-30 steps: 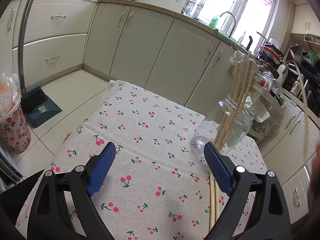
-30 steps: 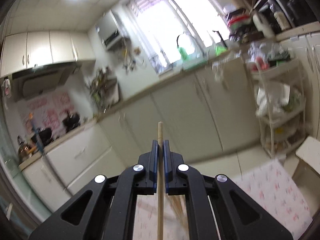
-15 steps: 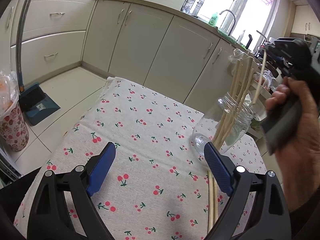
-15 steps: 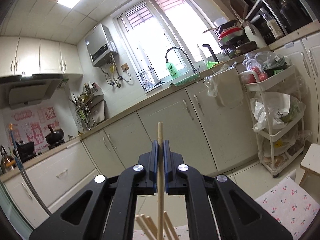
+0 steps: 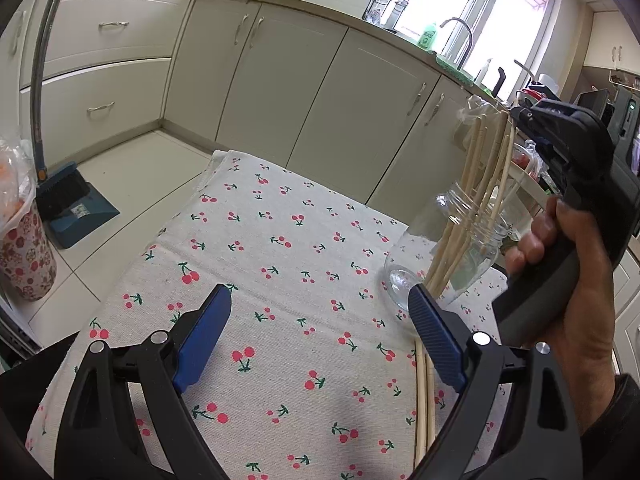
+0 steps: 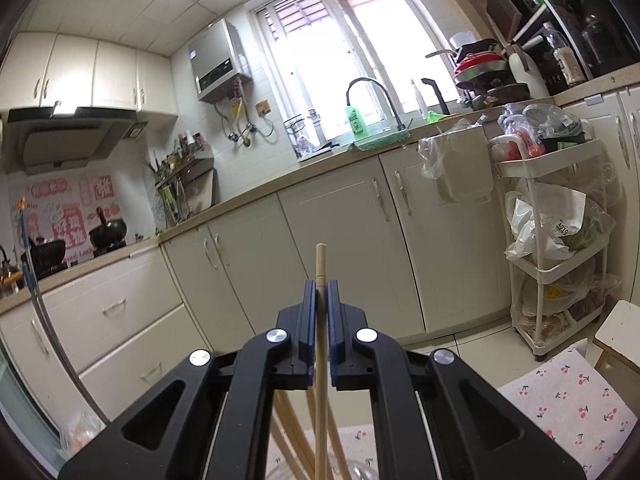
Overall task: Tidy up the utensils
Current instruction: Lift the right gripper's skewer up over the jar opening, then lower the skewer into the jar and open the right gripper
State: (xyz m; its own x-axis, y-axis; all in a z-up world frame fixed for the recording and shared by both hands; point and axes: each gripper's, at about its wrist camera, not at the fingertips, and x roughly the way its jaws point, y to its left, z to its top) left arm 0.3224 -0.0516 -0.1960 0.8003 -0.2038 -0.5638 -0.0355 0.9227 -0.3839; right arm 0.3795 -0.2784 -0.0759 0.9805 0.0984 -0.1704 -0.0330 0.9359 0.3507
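Note:
A clear glass jar (image 5: pixel 452 256) stands on the cherry-print cloth (image 5: pixel 280 264) with several wooden chopsticks (image 5: pixel 468 184) leaning in it. Two more chopsticks (image 5: pixel 424 400) lie flat on the cloth by my left gripper's right finger. My left gripper (image 5: pixel 318 340) hangs open over the cloth, nothing between its blue pads. My right gripper (image 6: pixel 320 300), seen above the jar (image 5: pixel 520 114), is shut on one upright chopstick (image 6: pixel 321 264). That held chopstick (image 5: pixel 505 168) reaches down into the jar's mouth. A hand (image 5: pixel 572 280) grips the right tool's handle.
A blue dustpan and brush (image 5: pixel 68 200) and a floral bin (image 5: pixel 24 256) stand on the floor at left. Cream cabinets (image 5: pixel 280 92) line the walls. A white trolley (image 6: pixel 552 240) and a stool (image 6: pixel 620 336) stand at right.
The right hand and its gripper have come into the left wrist view from the right and sunk. The held chopstick's lower end has gone from above the jar into its mouth.

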